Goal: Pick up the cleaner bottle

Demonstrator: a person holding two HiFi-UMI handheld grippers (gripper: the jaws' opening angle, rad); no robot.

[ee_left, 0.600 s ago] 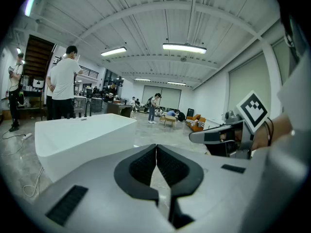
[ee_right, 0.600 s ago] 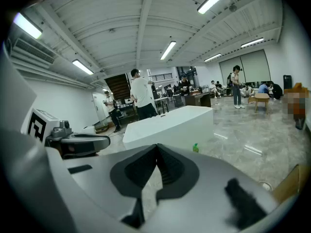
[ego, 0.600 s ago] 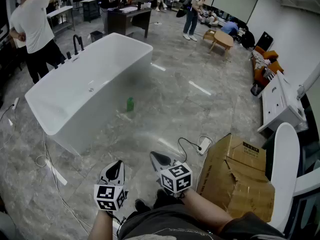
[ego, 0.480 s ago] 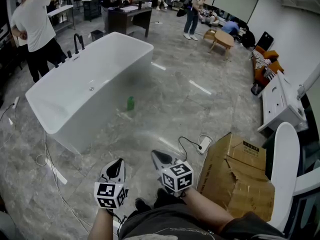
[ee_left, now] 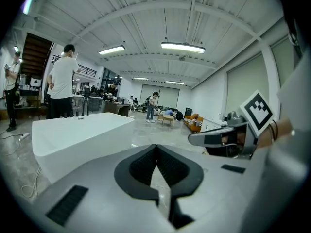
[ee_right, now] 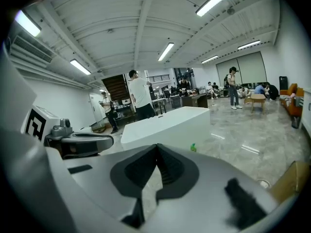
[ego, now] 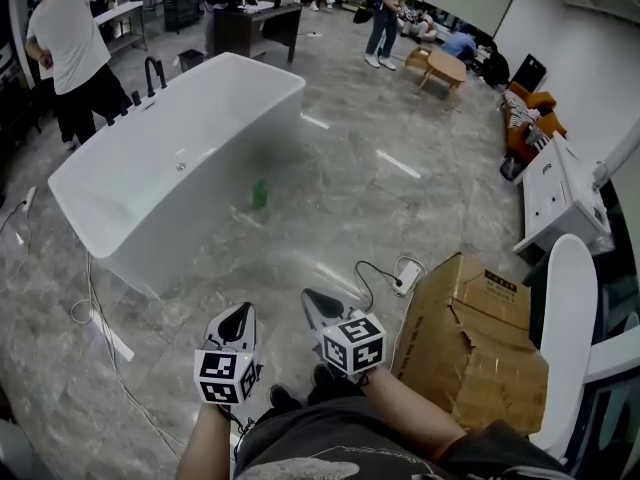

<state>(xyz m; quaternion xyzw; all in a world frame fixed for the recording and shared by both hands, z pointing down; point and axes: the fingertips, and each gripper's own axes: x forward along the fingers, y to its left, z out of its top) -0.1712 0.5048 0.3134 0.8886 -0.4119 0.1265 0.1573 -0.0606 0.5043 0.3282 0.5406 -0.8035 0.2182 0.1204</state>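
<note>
A small green cleaner bottle (ego: pixel 260 194) stands upright on the marble floor beside the long wall of a white bathtub (ego: pixel 130 198). In the right gripper view the bottle (ee_right: pixel 193 147) shows as a tiny green shape far beyond the jaws. Both grippers are held low near the person's body, well short of the bottle. My left gripper (ego: pixel 240 314) is shut with nothing in it, its jaws meeting at the tip (ee_left: pixel 156 146). My right gripper (ego: pixel 312 301) is also shut and empty (ee_right: pixel 156 146).
A large cardboard box (ego: pixel 475 343) sits at the right, with a power strip and cable (ego: pixel 405 276) in front of it. White cabinets (ego: pixel 555 203) line the right wall. A person in a white shirt (ego: pixel 68 43) stands behind the tub. Cables (ego: pixel 95 313) trail at the left.
The whole view has shifted forward slightly; tub and bottle sit a little higher in the head view. Both grippers have kept their pose and stayed shut.
</note>
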